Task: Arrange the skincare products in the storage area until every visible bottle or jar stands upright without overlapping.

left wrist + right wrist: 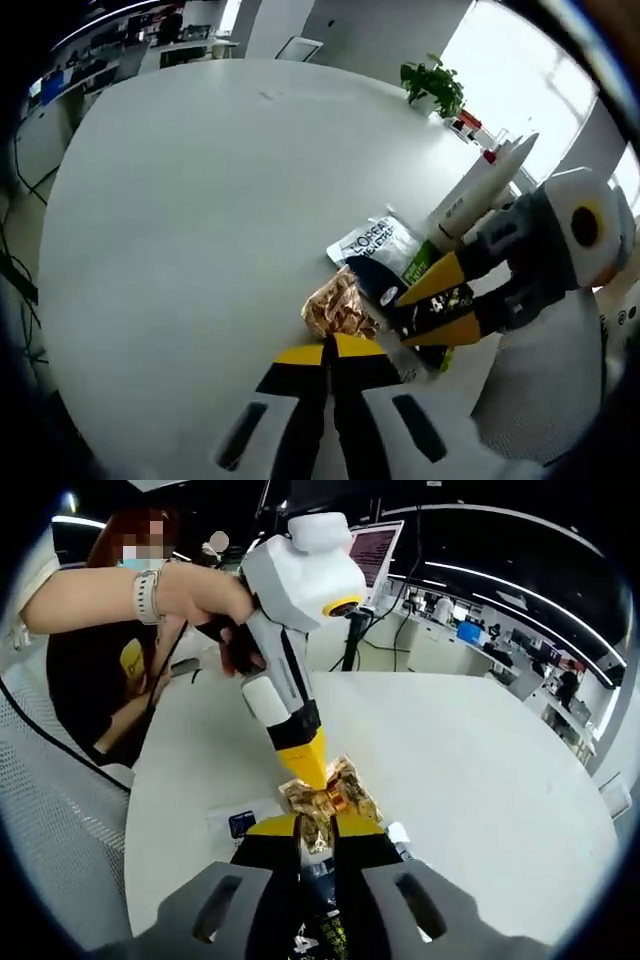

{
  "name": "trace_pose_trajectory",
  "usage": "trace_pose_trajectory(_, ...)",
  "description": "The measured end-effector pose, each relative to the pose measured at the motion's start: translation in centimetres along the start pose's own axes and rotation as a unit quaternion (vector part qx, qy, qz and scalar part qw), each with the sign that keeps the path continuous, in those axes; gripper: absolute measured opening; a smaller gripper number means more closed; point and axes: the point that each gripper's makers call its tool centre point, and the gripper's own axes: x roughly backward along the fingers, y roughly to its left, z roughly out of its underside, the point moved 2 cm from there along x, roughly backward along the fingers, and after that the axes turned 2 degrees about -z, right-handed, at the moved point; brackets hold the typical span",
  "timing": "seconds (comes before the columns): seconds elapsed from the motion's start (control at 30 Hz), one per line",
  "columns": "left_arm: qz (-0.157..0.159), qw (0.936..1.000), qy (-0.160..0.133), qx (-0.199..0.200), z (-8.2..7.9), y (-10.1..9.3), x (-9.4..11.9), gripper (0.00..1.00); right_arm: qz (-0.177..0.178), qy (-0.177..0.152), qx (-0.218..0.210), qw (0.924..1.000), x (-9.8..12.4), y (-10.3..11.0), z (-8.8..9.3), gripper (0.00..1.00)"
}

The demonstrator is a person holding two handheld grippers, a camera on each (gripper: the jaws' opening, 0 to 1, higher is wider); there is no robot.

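On the white table (pixel 180 200), a crinkled gold packet (pixel 338 305) is met by the left gripper (pixel 328 350), its jaws seen almost closed with nothing clearly held. Just beside it lie a silver sachet (pixel 372 240) and a dark tube (pixel 420 290) – the tube pinched by the right gripper (pixel 437 305). A white bottle (pixel 480 195) leans behind (not upright). Sorting is judged barely begun – next, the tube must be lifted and stood clear

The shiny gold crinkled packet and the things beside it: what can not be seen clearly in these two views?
- Shiny gold crinkled packet, right gripper view: near edge hidden by the right gripper; grip unclear.
- Dark green sachet, left gripper view: covered by yellow jaws.
- Tall white tube: label too small.
- White printed sachet: text blurred.
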Motion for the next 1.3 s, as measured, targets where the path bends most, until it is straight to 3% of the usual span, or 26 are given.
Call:
trace_pose_trajectory(0.5, -0.019, 0.9991, 0.028, -0.028, 0.2, -0.7, -0.4, 0.00, 0.021, 0.006, -0.011, 0.9997, -2.5, -1.4, 1.0, 0.18)
trace_pose_trajectory(0.63, -0.024, 0.9985, 0.036, -0.034, 0.1, 0.1, -0.7, 0.00, 0.023, 0.012, -0.012, 0.9996, -2.9, -1.5, 1.5, 0.21)
trace_pose_trajectory(0.9, -0.030, 0.9975, 0.037, -0.053, 0.3, -0.6, -0.4, 0.00, 0.011, 0.016, -0.035, 0.9992, -3.1, -1.6, 1.9, 0.21)
trace_pose_trajectory(1.17, -0.036, 0.9961, 0.033, -0.074, 0.2, 0.0, -0.4, 0.01, -0.006, 0.017, -0.085, 0.9962, -3.2, -1.5, 2.3, 0.20)
trace_pose_trajectory(1.3, -0.050, 0.9948, 0.025, -0.085, -0.1, 0.9, -0.1, 0.00, -0.003, 0.016, -0.085, 0.9962, -3.3, -1.6, 2.3, 0.20)
